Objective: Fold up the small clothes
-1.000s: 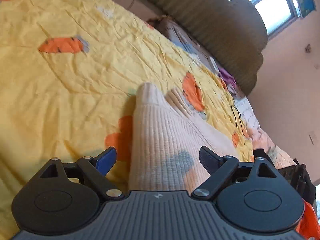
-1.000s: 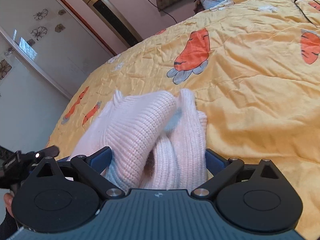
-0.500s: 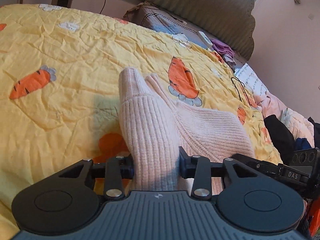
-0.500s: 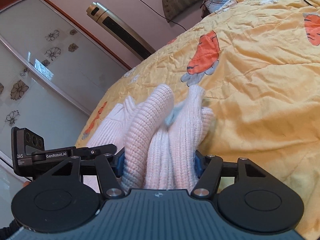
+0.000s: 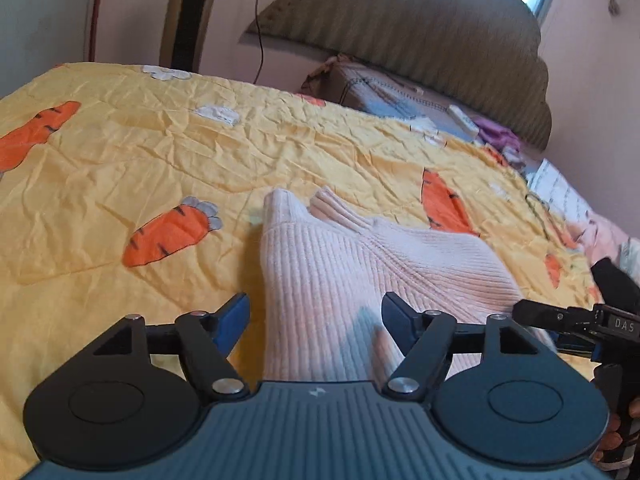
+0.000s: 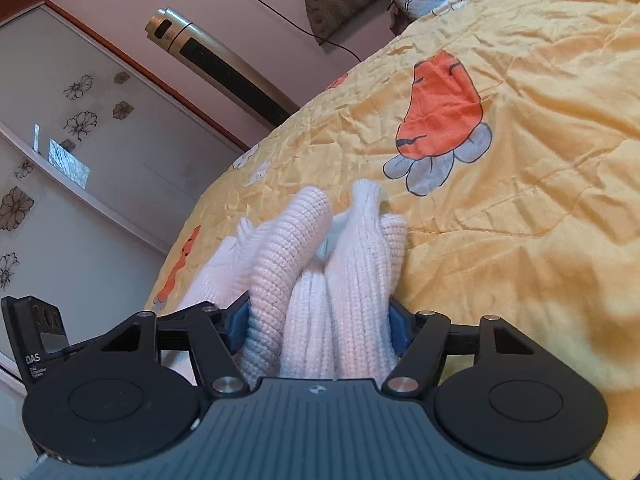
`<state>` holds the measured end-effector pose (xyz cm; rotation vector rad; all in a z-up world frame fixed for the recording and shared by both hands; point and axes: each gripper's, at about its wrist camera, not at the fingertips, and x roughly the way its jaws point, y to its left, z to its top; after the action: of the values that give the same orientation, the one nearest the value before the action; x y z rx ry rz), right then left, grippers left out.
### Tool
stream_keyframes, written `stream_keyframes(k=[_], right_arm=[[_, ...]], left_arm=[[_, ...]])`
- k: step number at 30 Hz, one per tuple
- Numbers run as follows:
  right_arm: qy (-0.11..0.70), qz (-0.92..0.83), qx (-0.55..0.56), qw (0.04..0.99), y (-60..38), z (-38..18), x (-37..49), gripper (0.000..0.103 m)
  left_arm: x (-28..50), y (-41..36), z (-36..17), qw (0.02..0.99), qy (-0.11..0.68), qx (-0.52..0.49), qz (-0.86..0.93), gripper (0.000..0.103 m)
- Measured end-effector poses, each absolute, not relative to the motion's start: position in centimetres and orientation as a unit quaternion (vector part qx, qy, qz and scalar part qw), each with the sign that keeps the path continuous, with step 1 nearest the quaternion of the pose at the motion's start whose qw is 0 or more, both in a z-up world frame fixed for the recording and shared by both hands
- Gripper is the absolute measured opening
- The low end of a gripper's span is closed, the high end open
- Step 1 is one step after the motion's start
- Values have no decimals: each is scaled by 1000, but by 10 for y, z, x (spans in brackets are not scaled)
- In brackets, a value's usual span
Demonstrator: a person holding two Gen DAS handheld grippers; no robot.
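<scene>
A pale pink ribbed knit sweater (image 5: pixel 360 252) lies bunched on the yellow carrot-print bedspread (image 5: pixel 160 152). My left gripper (image 5: pixel 316 314) is over its near edge with the jaws opening. The knit lies between them, and the left fingertip (image 5: pixel 236 312) stands clear of it. In the right wrist view the sweater (image 6: pixel 296 240) rises in several thick folds. My right gripper (image 6: pixel 318 324) has both blue pads against those folds, and its jaws are opening slightly. The other gripper's body shows at the edge of each view, the right gripper body (image 5: pixel 576 320) and the left gripper body (image 6: pixel 40 340).
A padded headboard (image 5: pixel 420 40) and a pillow (image 5: pixel 384 92) lie at the far end of the bed. Loose purple clothes (image 5: pixel 496 136) and dark items (image 5: pixel 612 280) sit on the right. A tower fan (image 6: pixel 216 64) and flowered wardrobe doors (image 6: pixel 60 160) stand beyond the bed's left side.
Half a second ago the left jaws were pinched on the sweater; they have now spread and the gripper has risen. The right jaws narrowed from wide onto the bunched folds.
</scene>
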<state>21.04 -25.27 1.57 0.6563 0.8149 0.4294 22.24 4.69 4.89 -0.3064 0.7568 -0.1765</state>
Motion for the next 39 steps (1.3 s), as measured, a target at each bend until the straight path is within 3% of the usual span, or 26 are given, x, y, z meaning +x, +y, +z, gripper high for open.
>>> stream_keyframes(k=[1, 2, 3, 5, 10, 11, 13, 14, 15, 18, 22, 26, 27, 28, 33, 37, 38, 39], right_arm=[[380, 196, 299, 853, -255, 24, 201, 68], [376, 192, 282, 862, -258, 34, 191, 74], [371, 190, 266, 869, -259, 42, 180, 86], [352, 206, 253, 877, -263, 50, 153, 101], [418, 226, 240, 847, -244, 32, 138, 99], [433, 227, 228, 842, -235, 26, 138, 98], [441, 222, 218, 842, -222, 18, 138, 95], [433, 222, 215, 847, -221, 19, 136, 89], [427, 228, 221, 847, -224, 24, 133, 70], [395, 242, 229, 856, -237, 44, 121, 55], [413, 239, 231, 848, -242, 19, 126, 55], [412, 223, 259, 845, -247, 21, 123, 73], [409, 219, 255, 848, -248, 27, 121, 73], [395, 211, 249, 859, -250, 38, 116, 73], [295, 224, 242, 897, -246, 90, 105, 75], [302, 300, 211, 880, -200, 104, 126, 78], [309, 305, 202, 878, -188, 102, 132, 80], [322, 303, 199, 875, -179, 97, 139, 82]], left_arm=[[206, 54, 50, 915, 356, -167, -88, 89], [192, 59, 49, 915, 350, -179, -94, 92], [182, 61, 46, 912, 354, -182, -102, 94], [173, 56, 35, 901, 375, -180, -123, 94], [179, 46, 15, 878, 393, -228, -151, 91], [179, 42, 17, 882, 393, -217, -144, 88], [182, 35, 26, 891, 397, -169, -143, 70], [184, 34, 33, 892, 400, -152, -148, 65], [185, 34, 41, 893, 401, -134, -152, 57], [188, 30, 48, 898, 401, -84, -162, 52], [171, 13, 36, 928, 346, -20, -138, 62], [124, 18, 55, 957, 275, 16, -93, 64], [104, 19, 58, 967, 242, 30, -74, 68], [86, 18, 59, 974, 216, 49, -56, 77], [41, 5, 37, 968, 214, 115, -58, 80], [57, -9, 18, 958, 251, 124, -58, 77], [61, -12, 14, 954, 263, 130, -59, 71], [61, -13, 14, 952, 271, 124, -73, 60]])
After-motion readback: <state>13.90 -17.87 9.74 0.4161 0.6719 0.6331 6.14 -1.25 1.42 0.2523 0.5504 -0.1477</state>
